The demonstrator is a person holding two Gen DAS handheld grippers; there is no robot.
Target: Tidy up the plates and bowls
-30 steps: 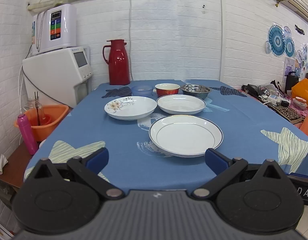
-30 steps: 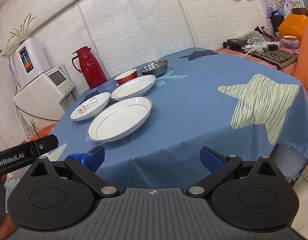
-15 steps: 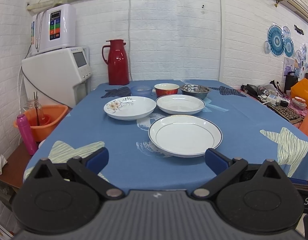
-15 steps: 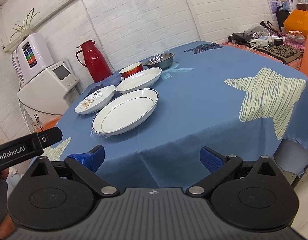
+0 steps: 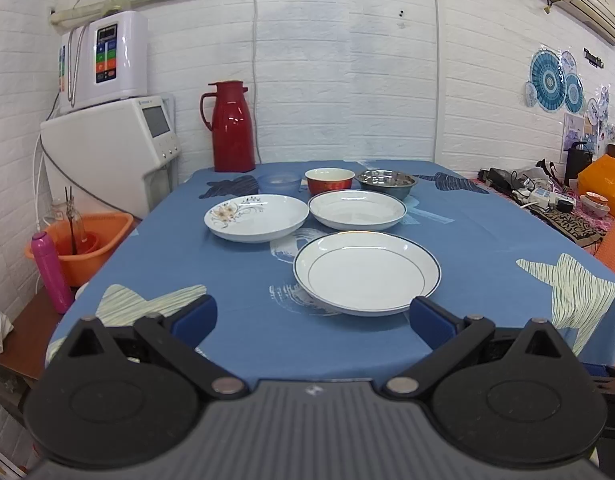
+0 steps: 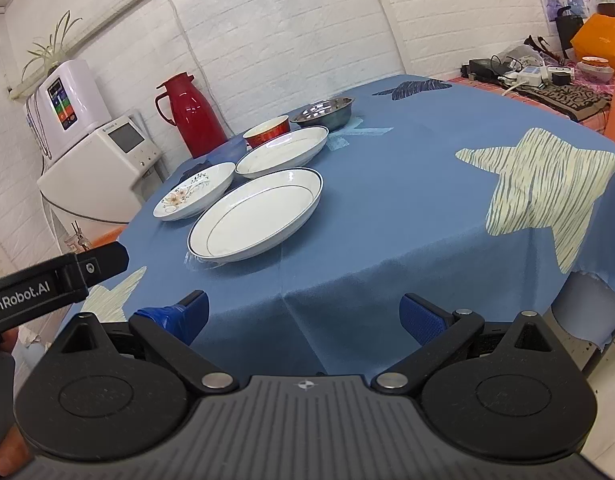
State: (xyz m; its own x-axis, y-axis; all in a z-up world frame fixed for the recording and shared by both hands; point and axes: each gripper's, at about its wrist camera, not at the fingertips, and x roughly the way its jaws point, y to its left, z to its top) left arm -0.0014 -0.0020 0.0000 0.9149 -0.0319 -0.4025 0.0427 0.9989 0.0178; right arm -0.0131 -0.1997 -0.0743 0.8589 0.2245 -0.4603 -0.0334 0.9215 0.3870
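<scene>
My left gripper [image 5: 311, 316] hangs with its blue pads spread wide and empty at the near edge of the blue star-patterned tablecloth [image 5: 243, 264]; my right gripper [image 6: 303, 314] is likewise spread and empty. Nearest that edge sits the large white blue-rimmed plate [image 5: 366, 272]. Beyond it lie a white floral plate [image 5: 256, 217] and a plain white plate [image 5: 357, 209], then a red bowl [image 5: 329, 181] and a steel bowl [image 5: 386, 183].
</scene>
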